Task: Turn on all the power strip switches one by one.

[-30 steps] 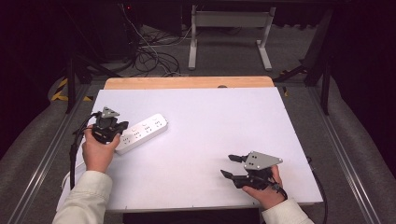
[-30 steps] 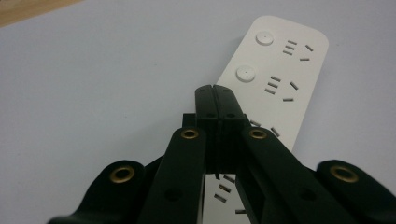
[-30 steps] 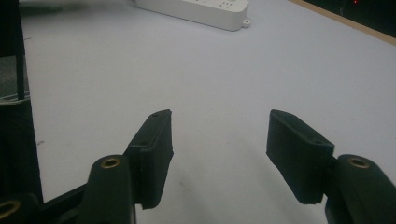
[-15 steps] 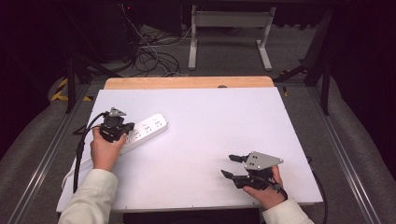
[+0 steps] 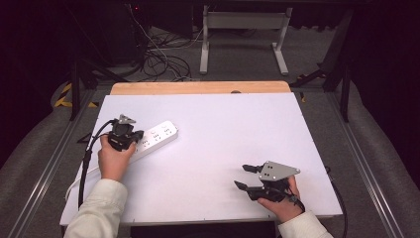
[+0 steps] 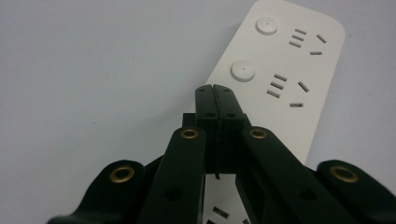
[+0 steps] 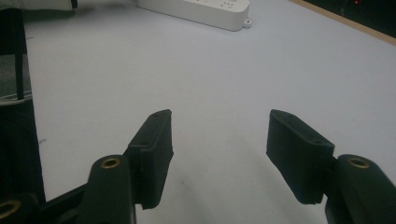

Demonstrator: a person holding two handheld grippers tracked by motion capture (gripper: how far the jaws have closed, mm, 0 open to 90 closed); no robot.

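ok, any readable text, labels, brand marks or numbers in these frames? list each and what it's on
None readable.
power strip: no print, brand or numbers on its white face in the left gripper view; it bears round buttons and socket slots.
left gripper and right gripper: black jaws with brass rivets, unmarked.
grey plate on the right gripper: holes, no text.
Yellow-black hazard stripes on the floor: a pattern, no words.

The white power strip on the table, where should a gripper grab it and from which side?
Best across the narrow width of the power strip, from above, near its free far end. It lies flat, long and slim, so open jaws could span its long edges. The left gripper, shut, hovers over its near part; the open right gripper is far off.
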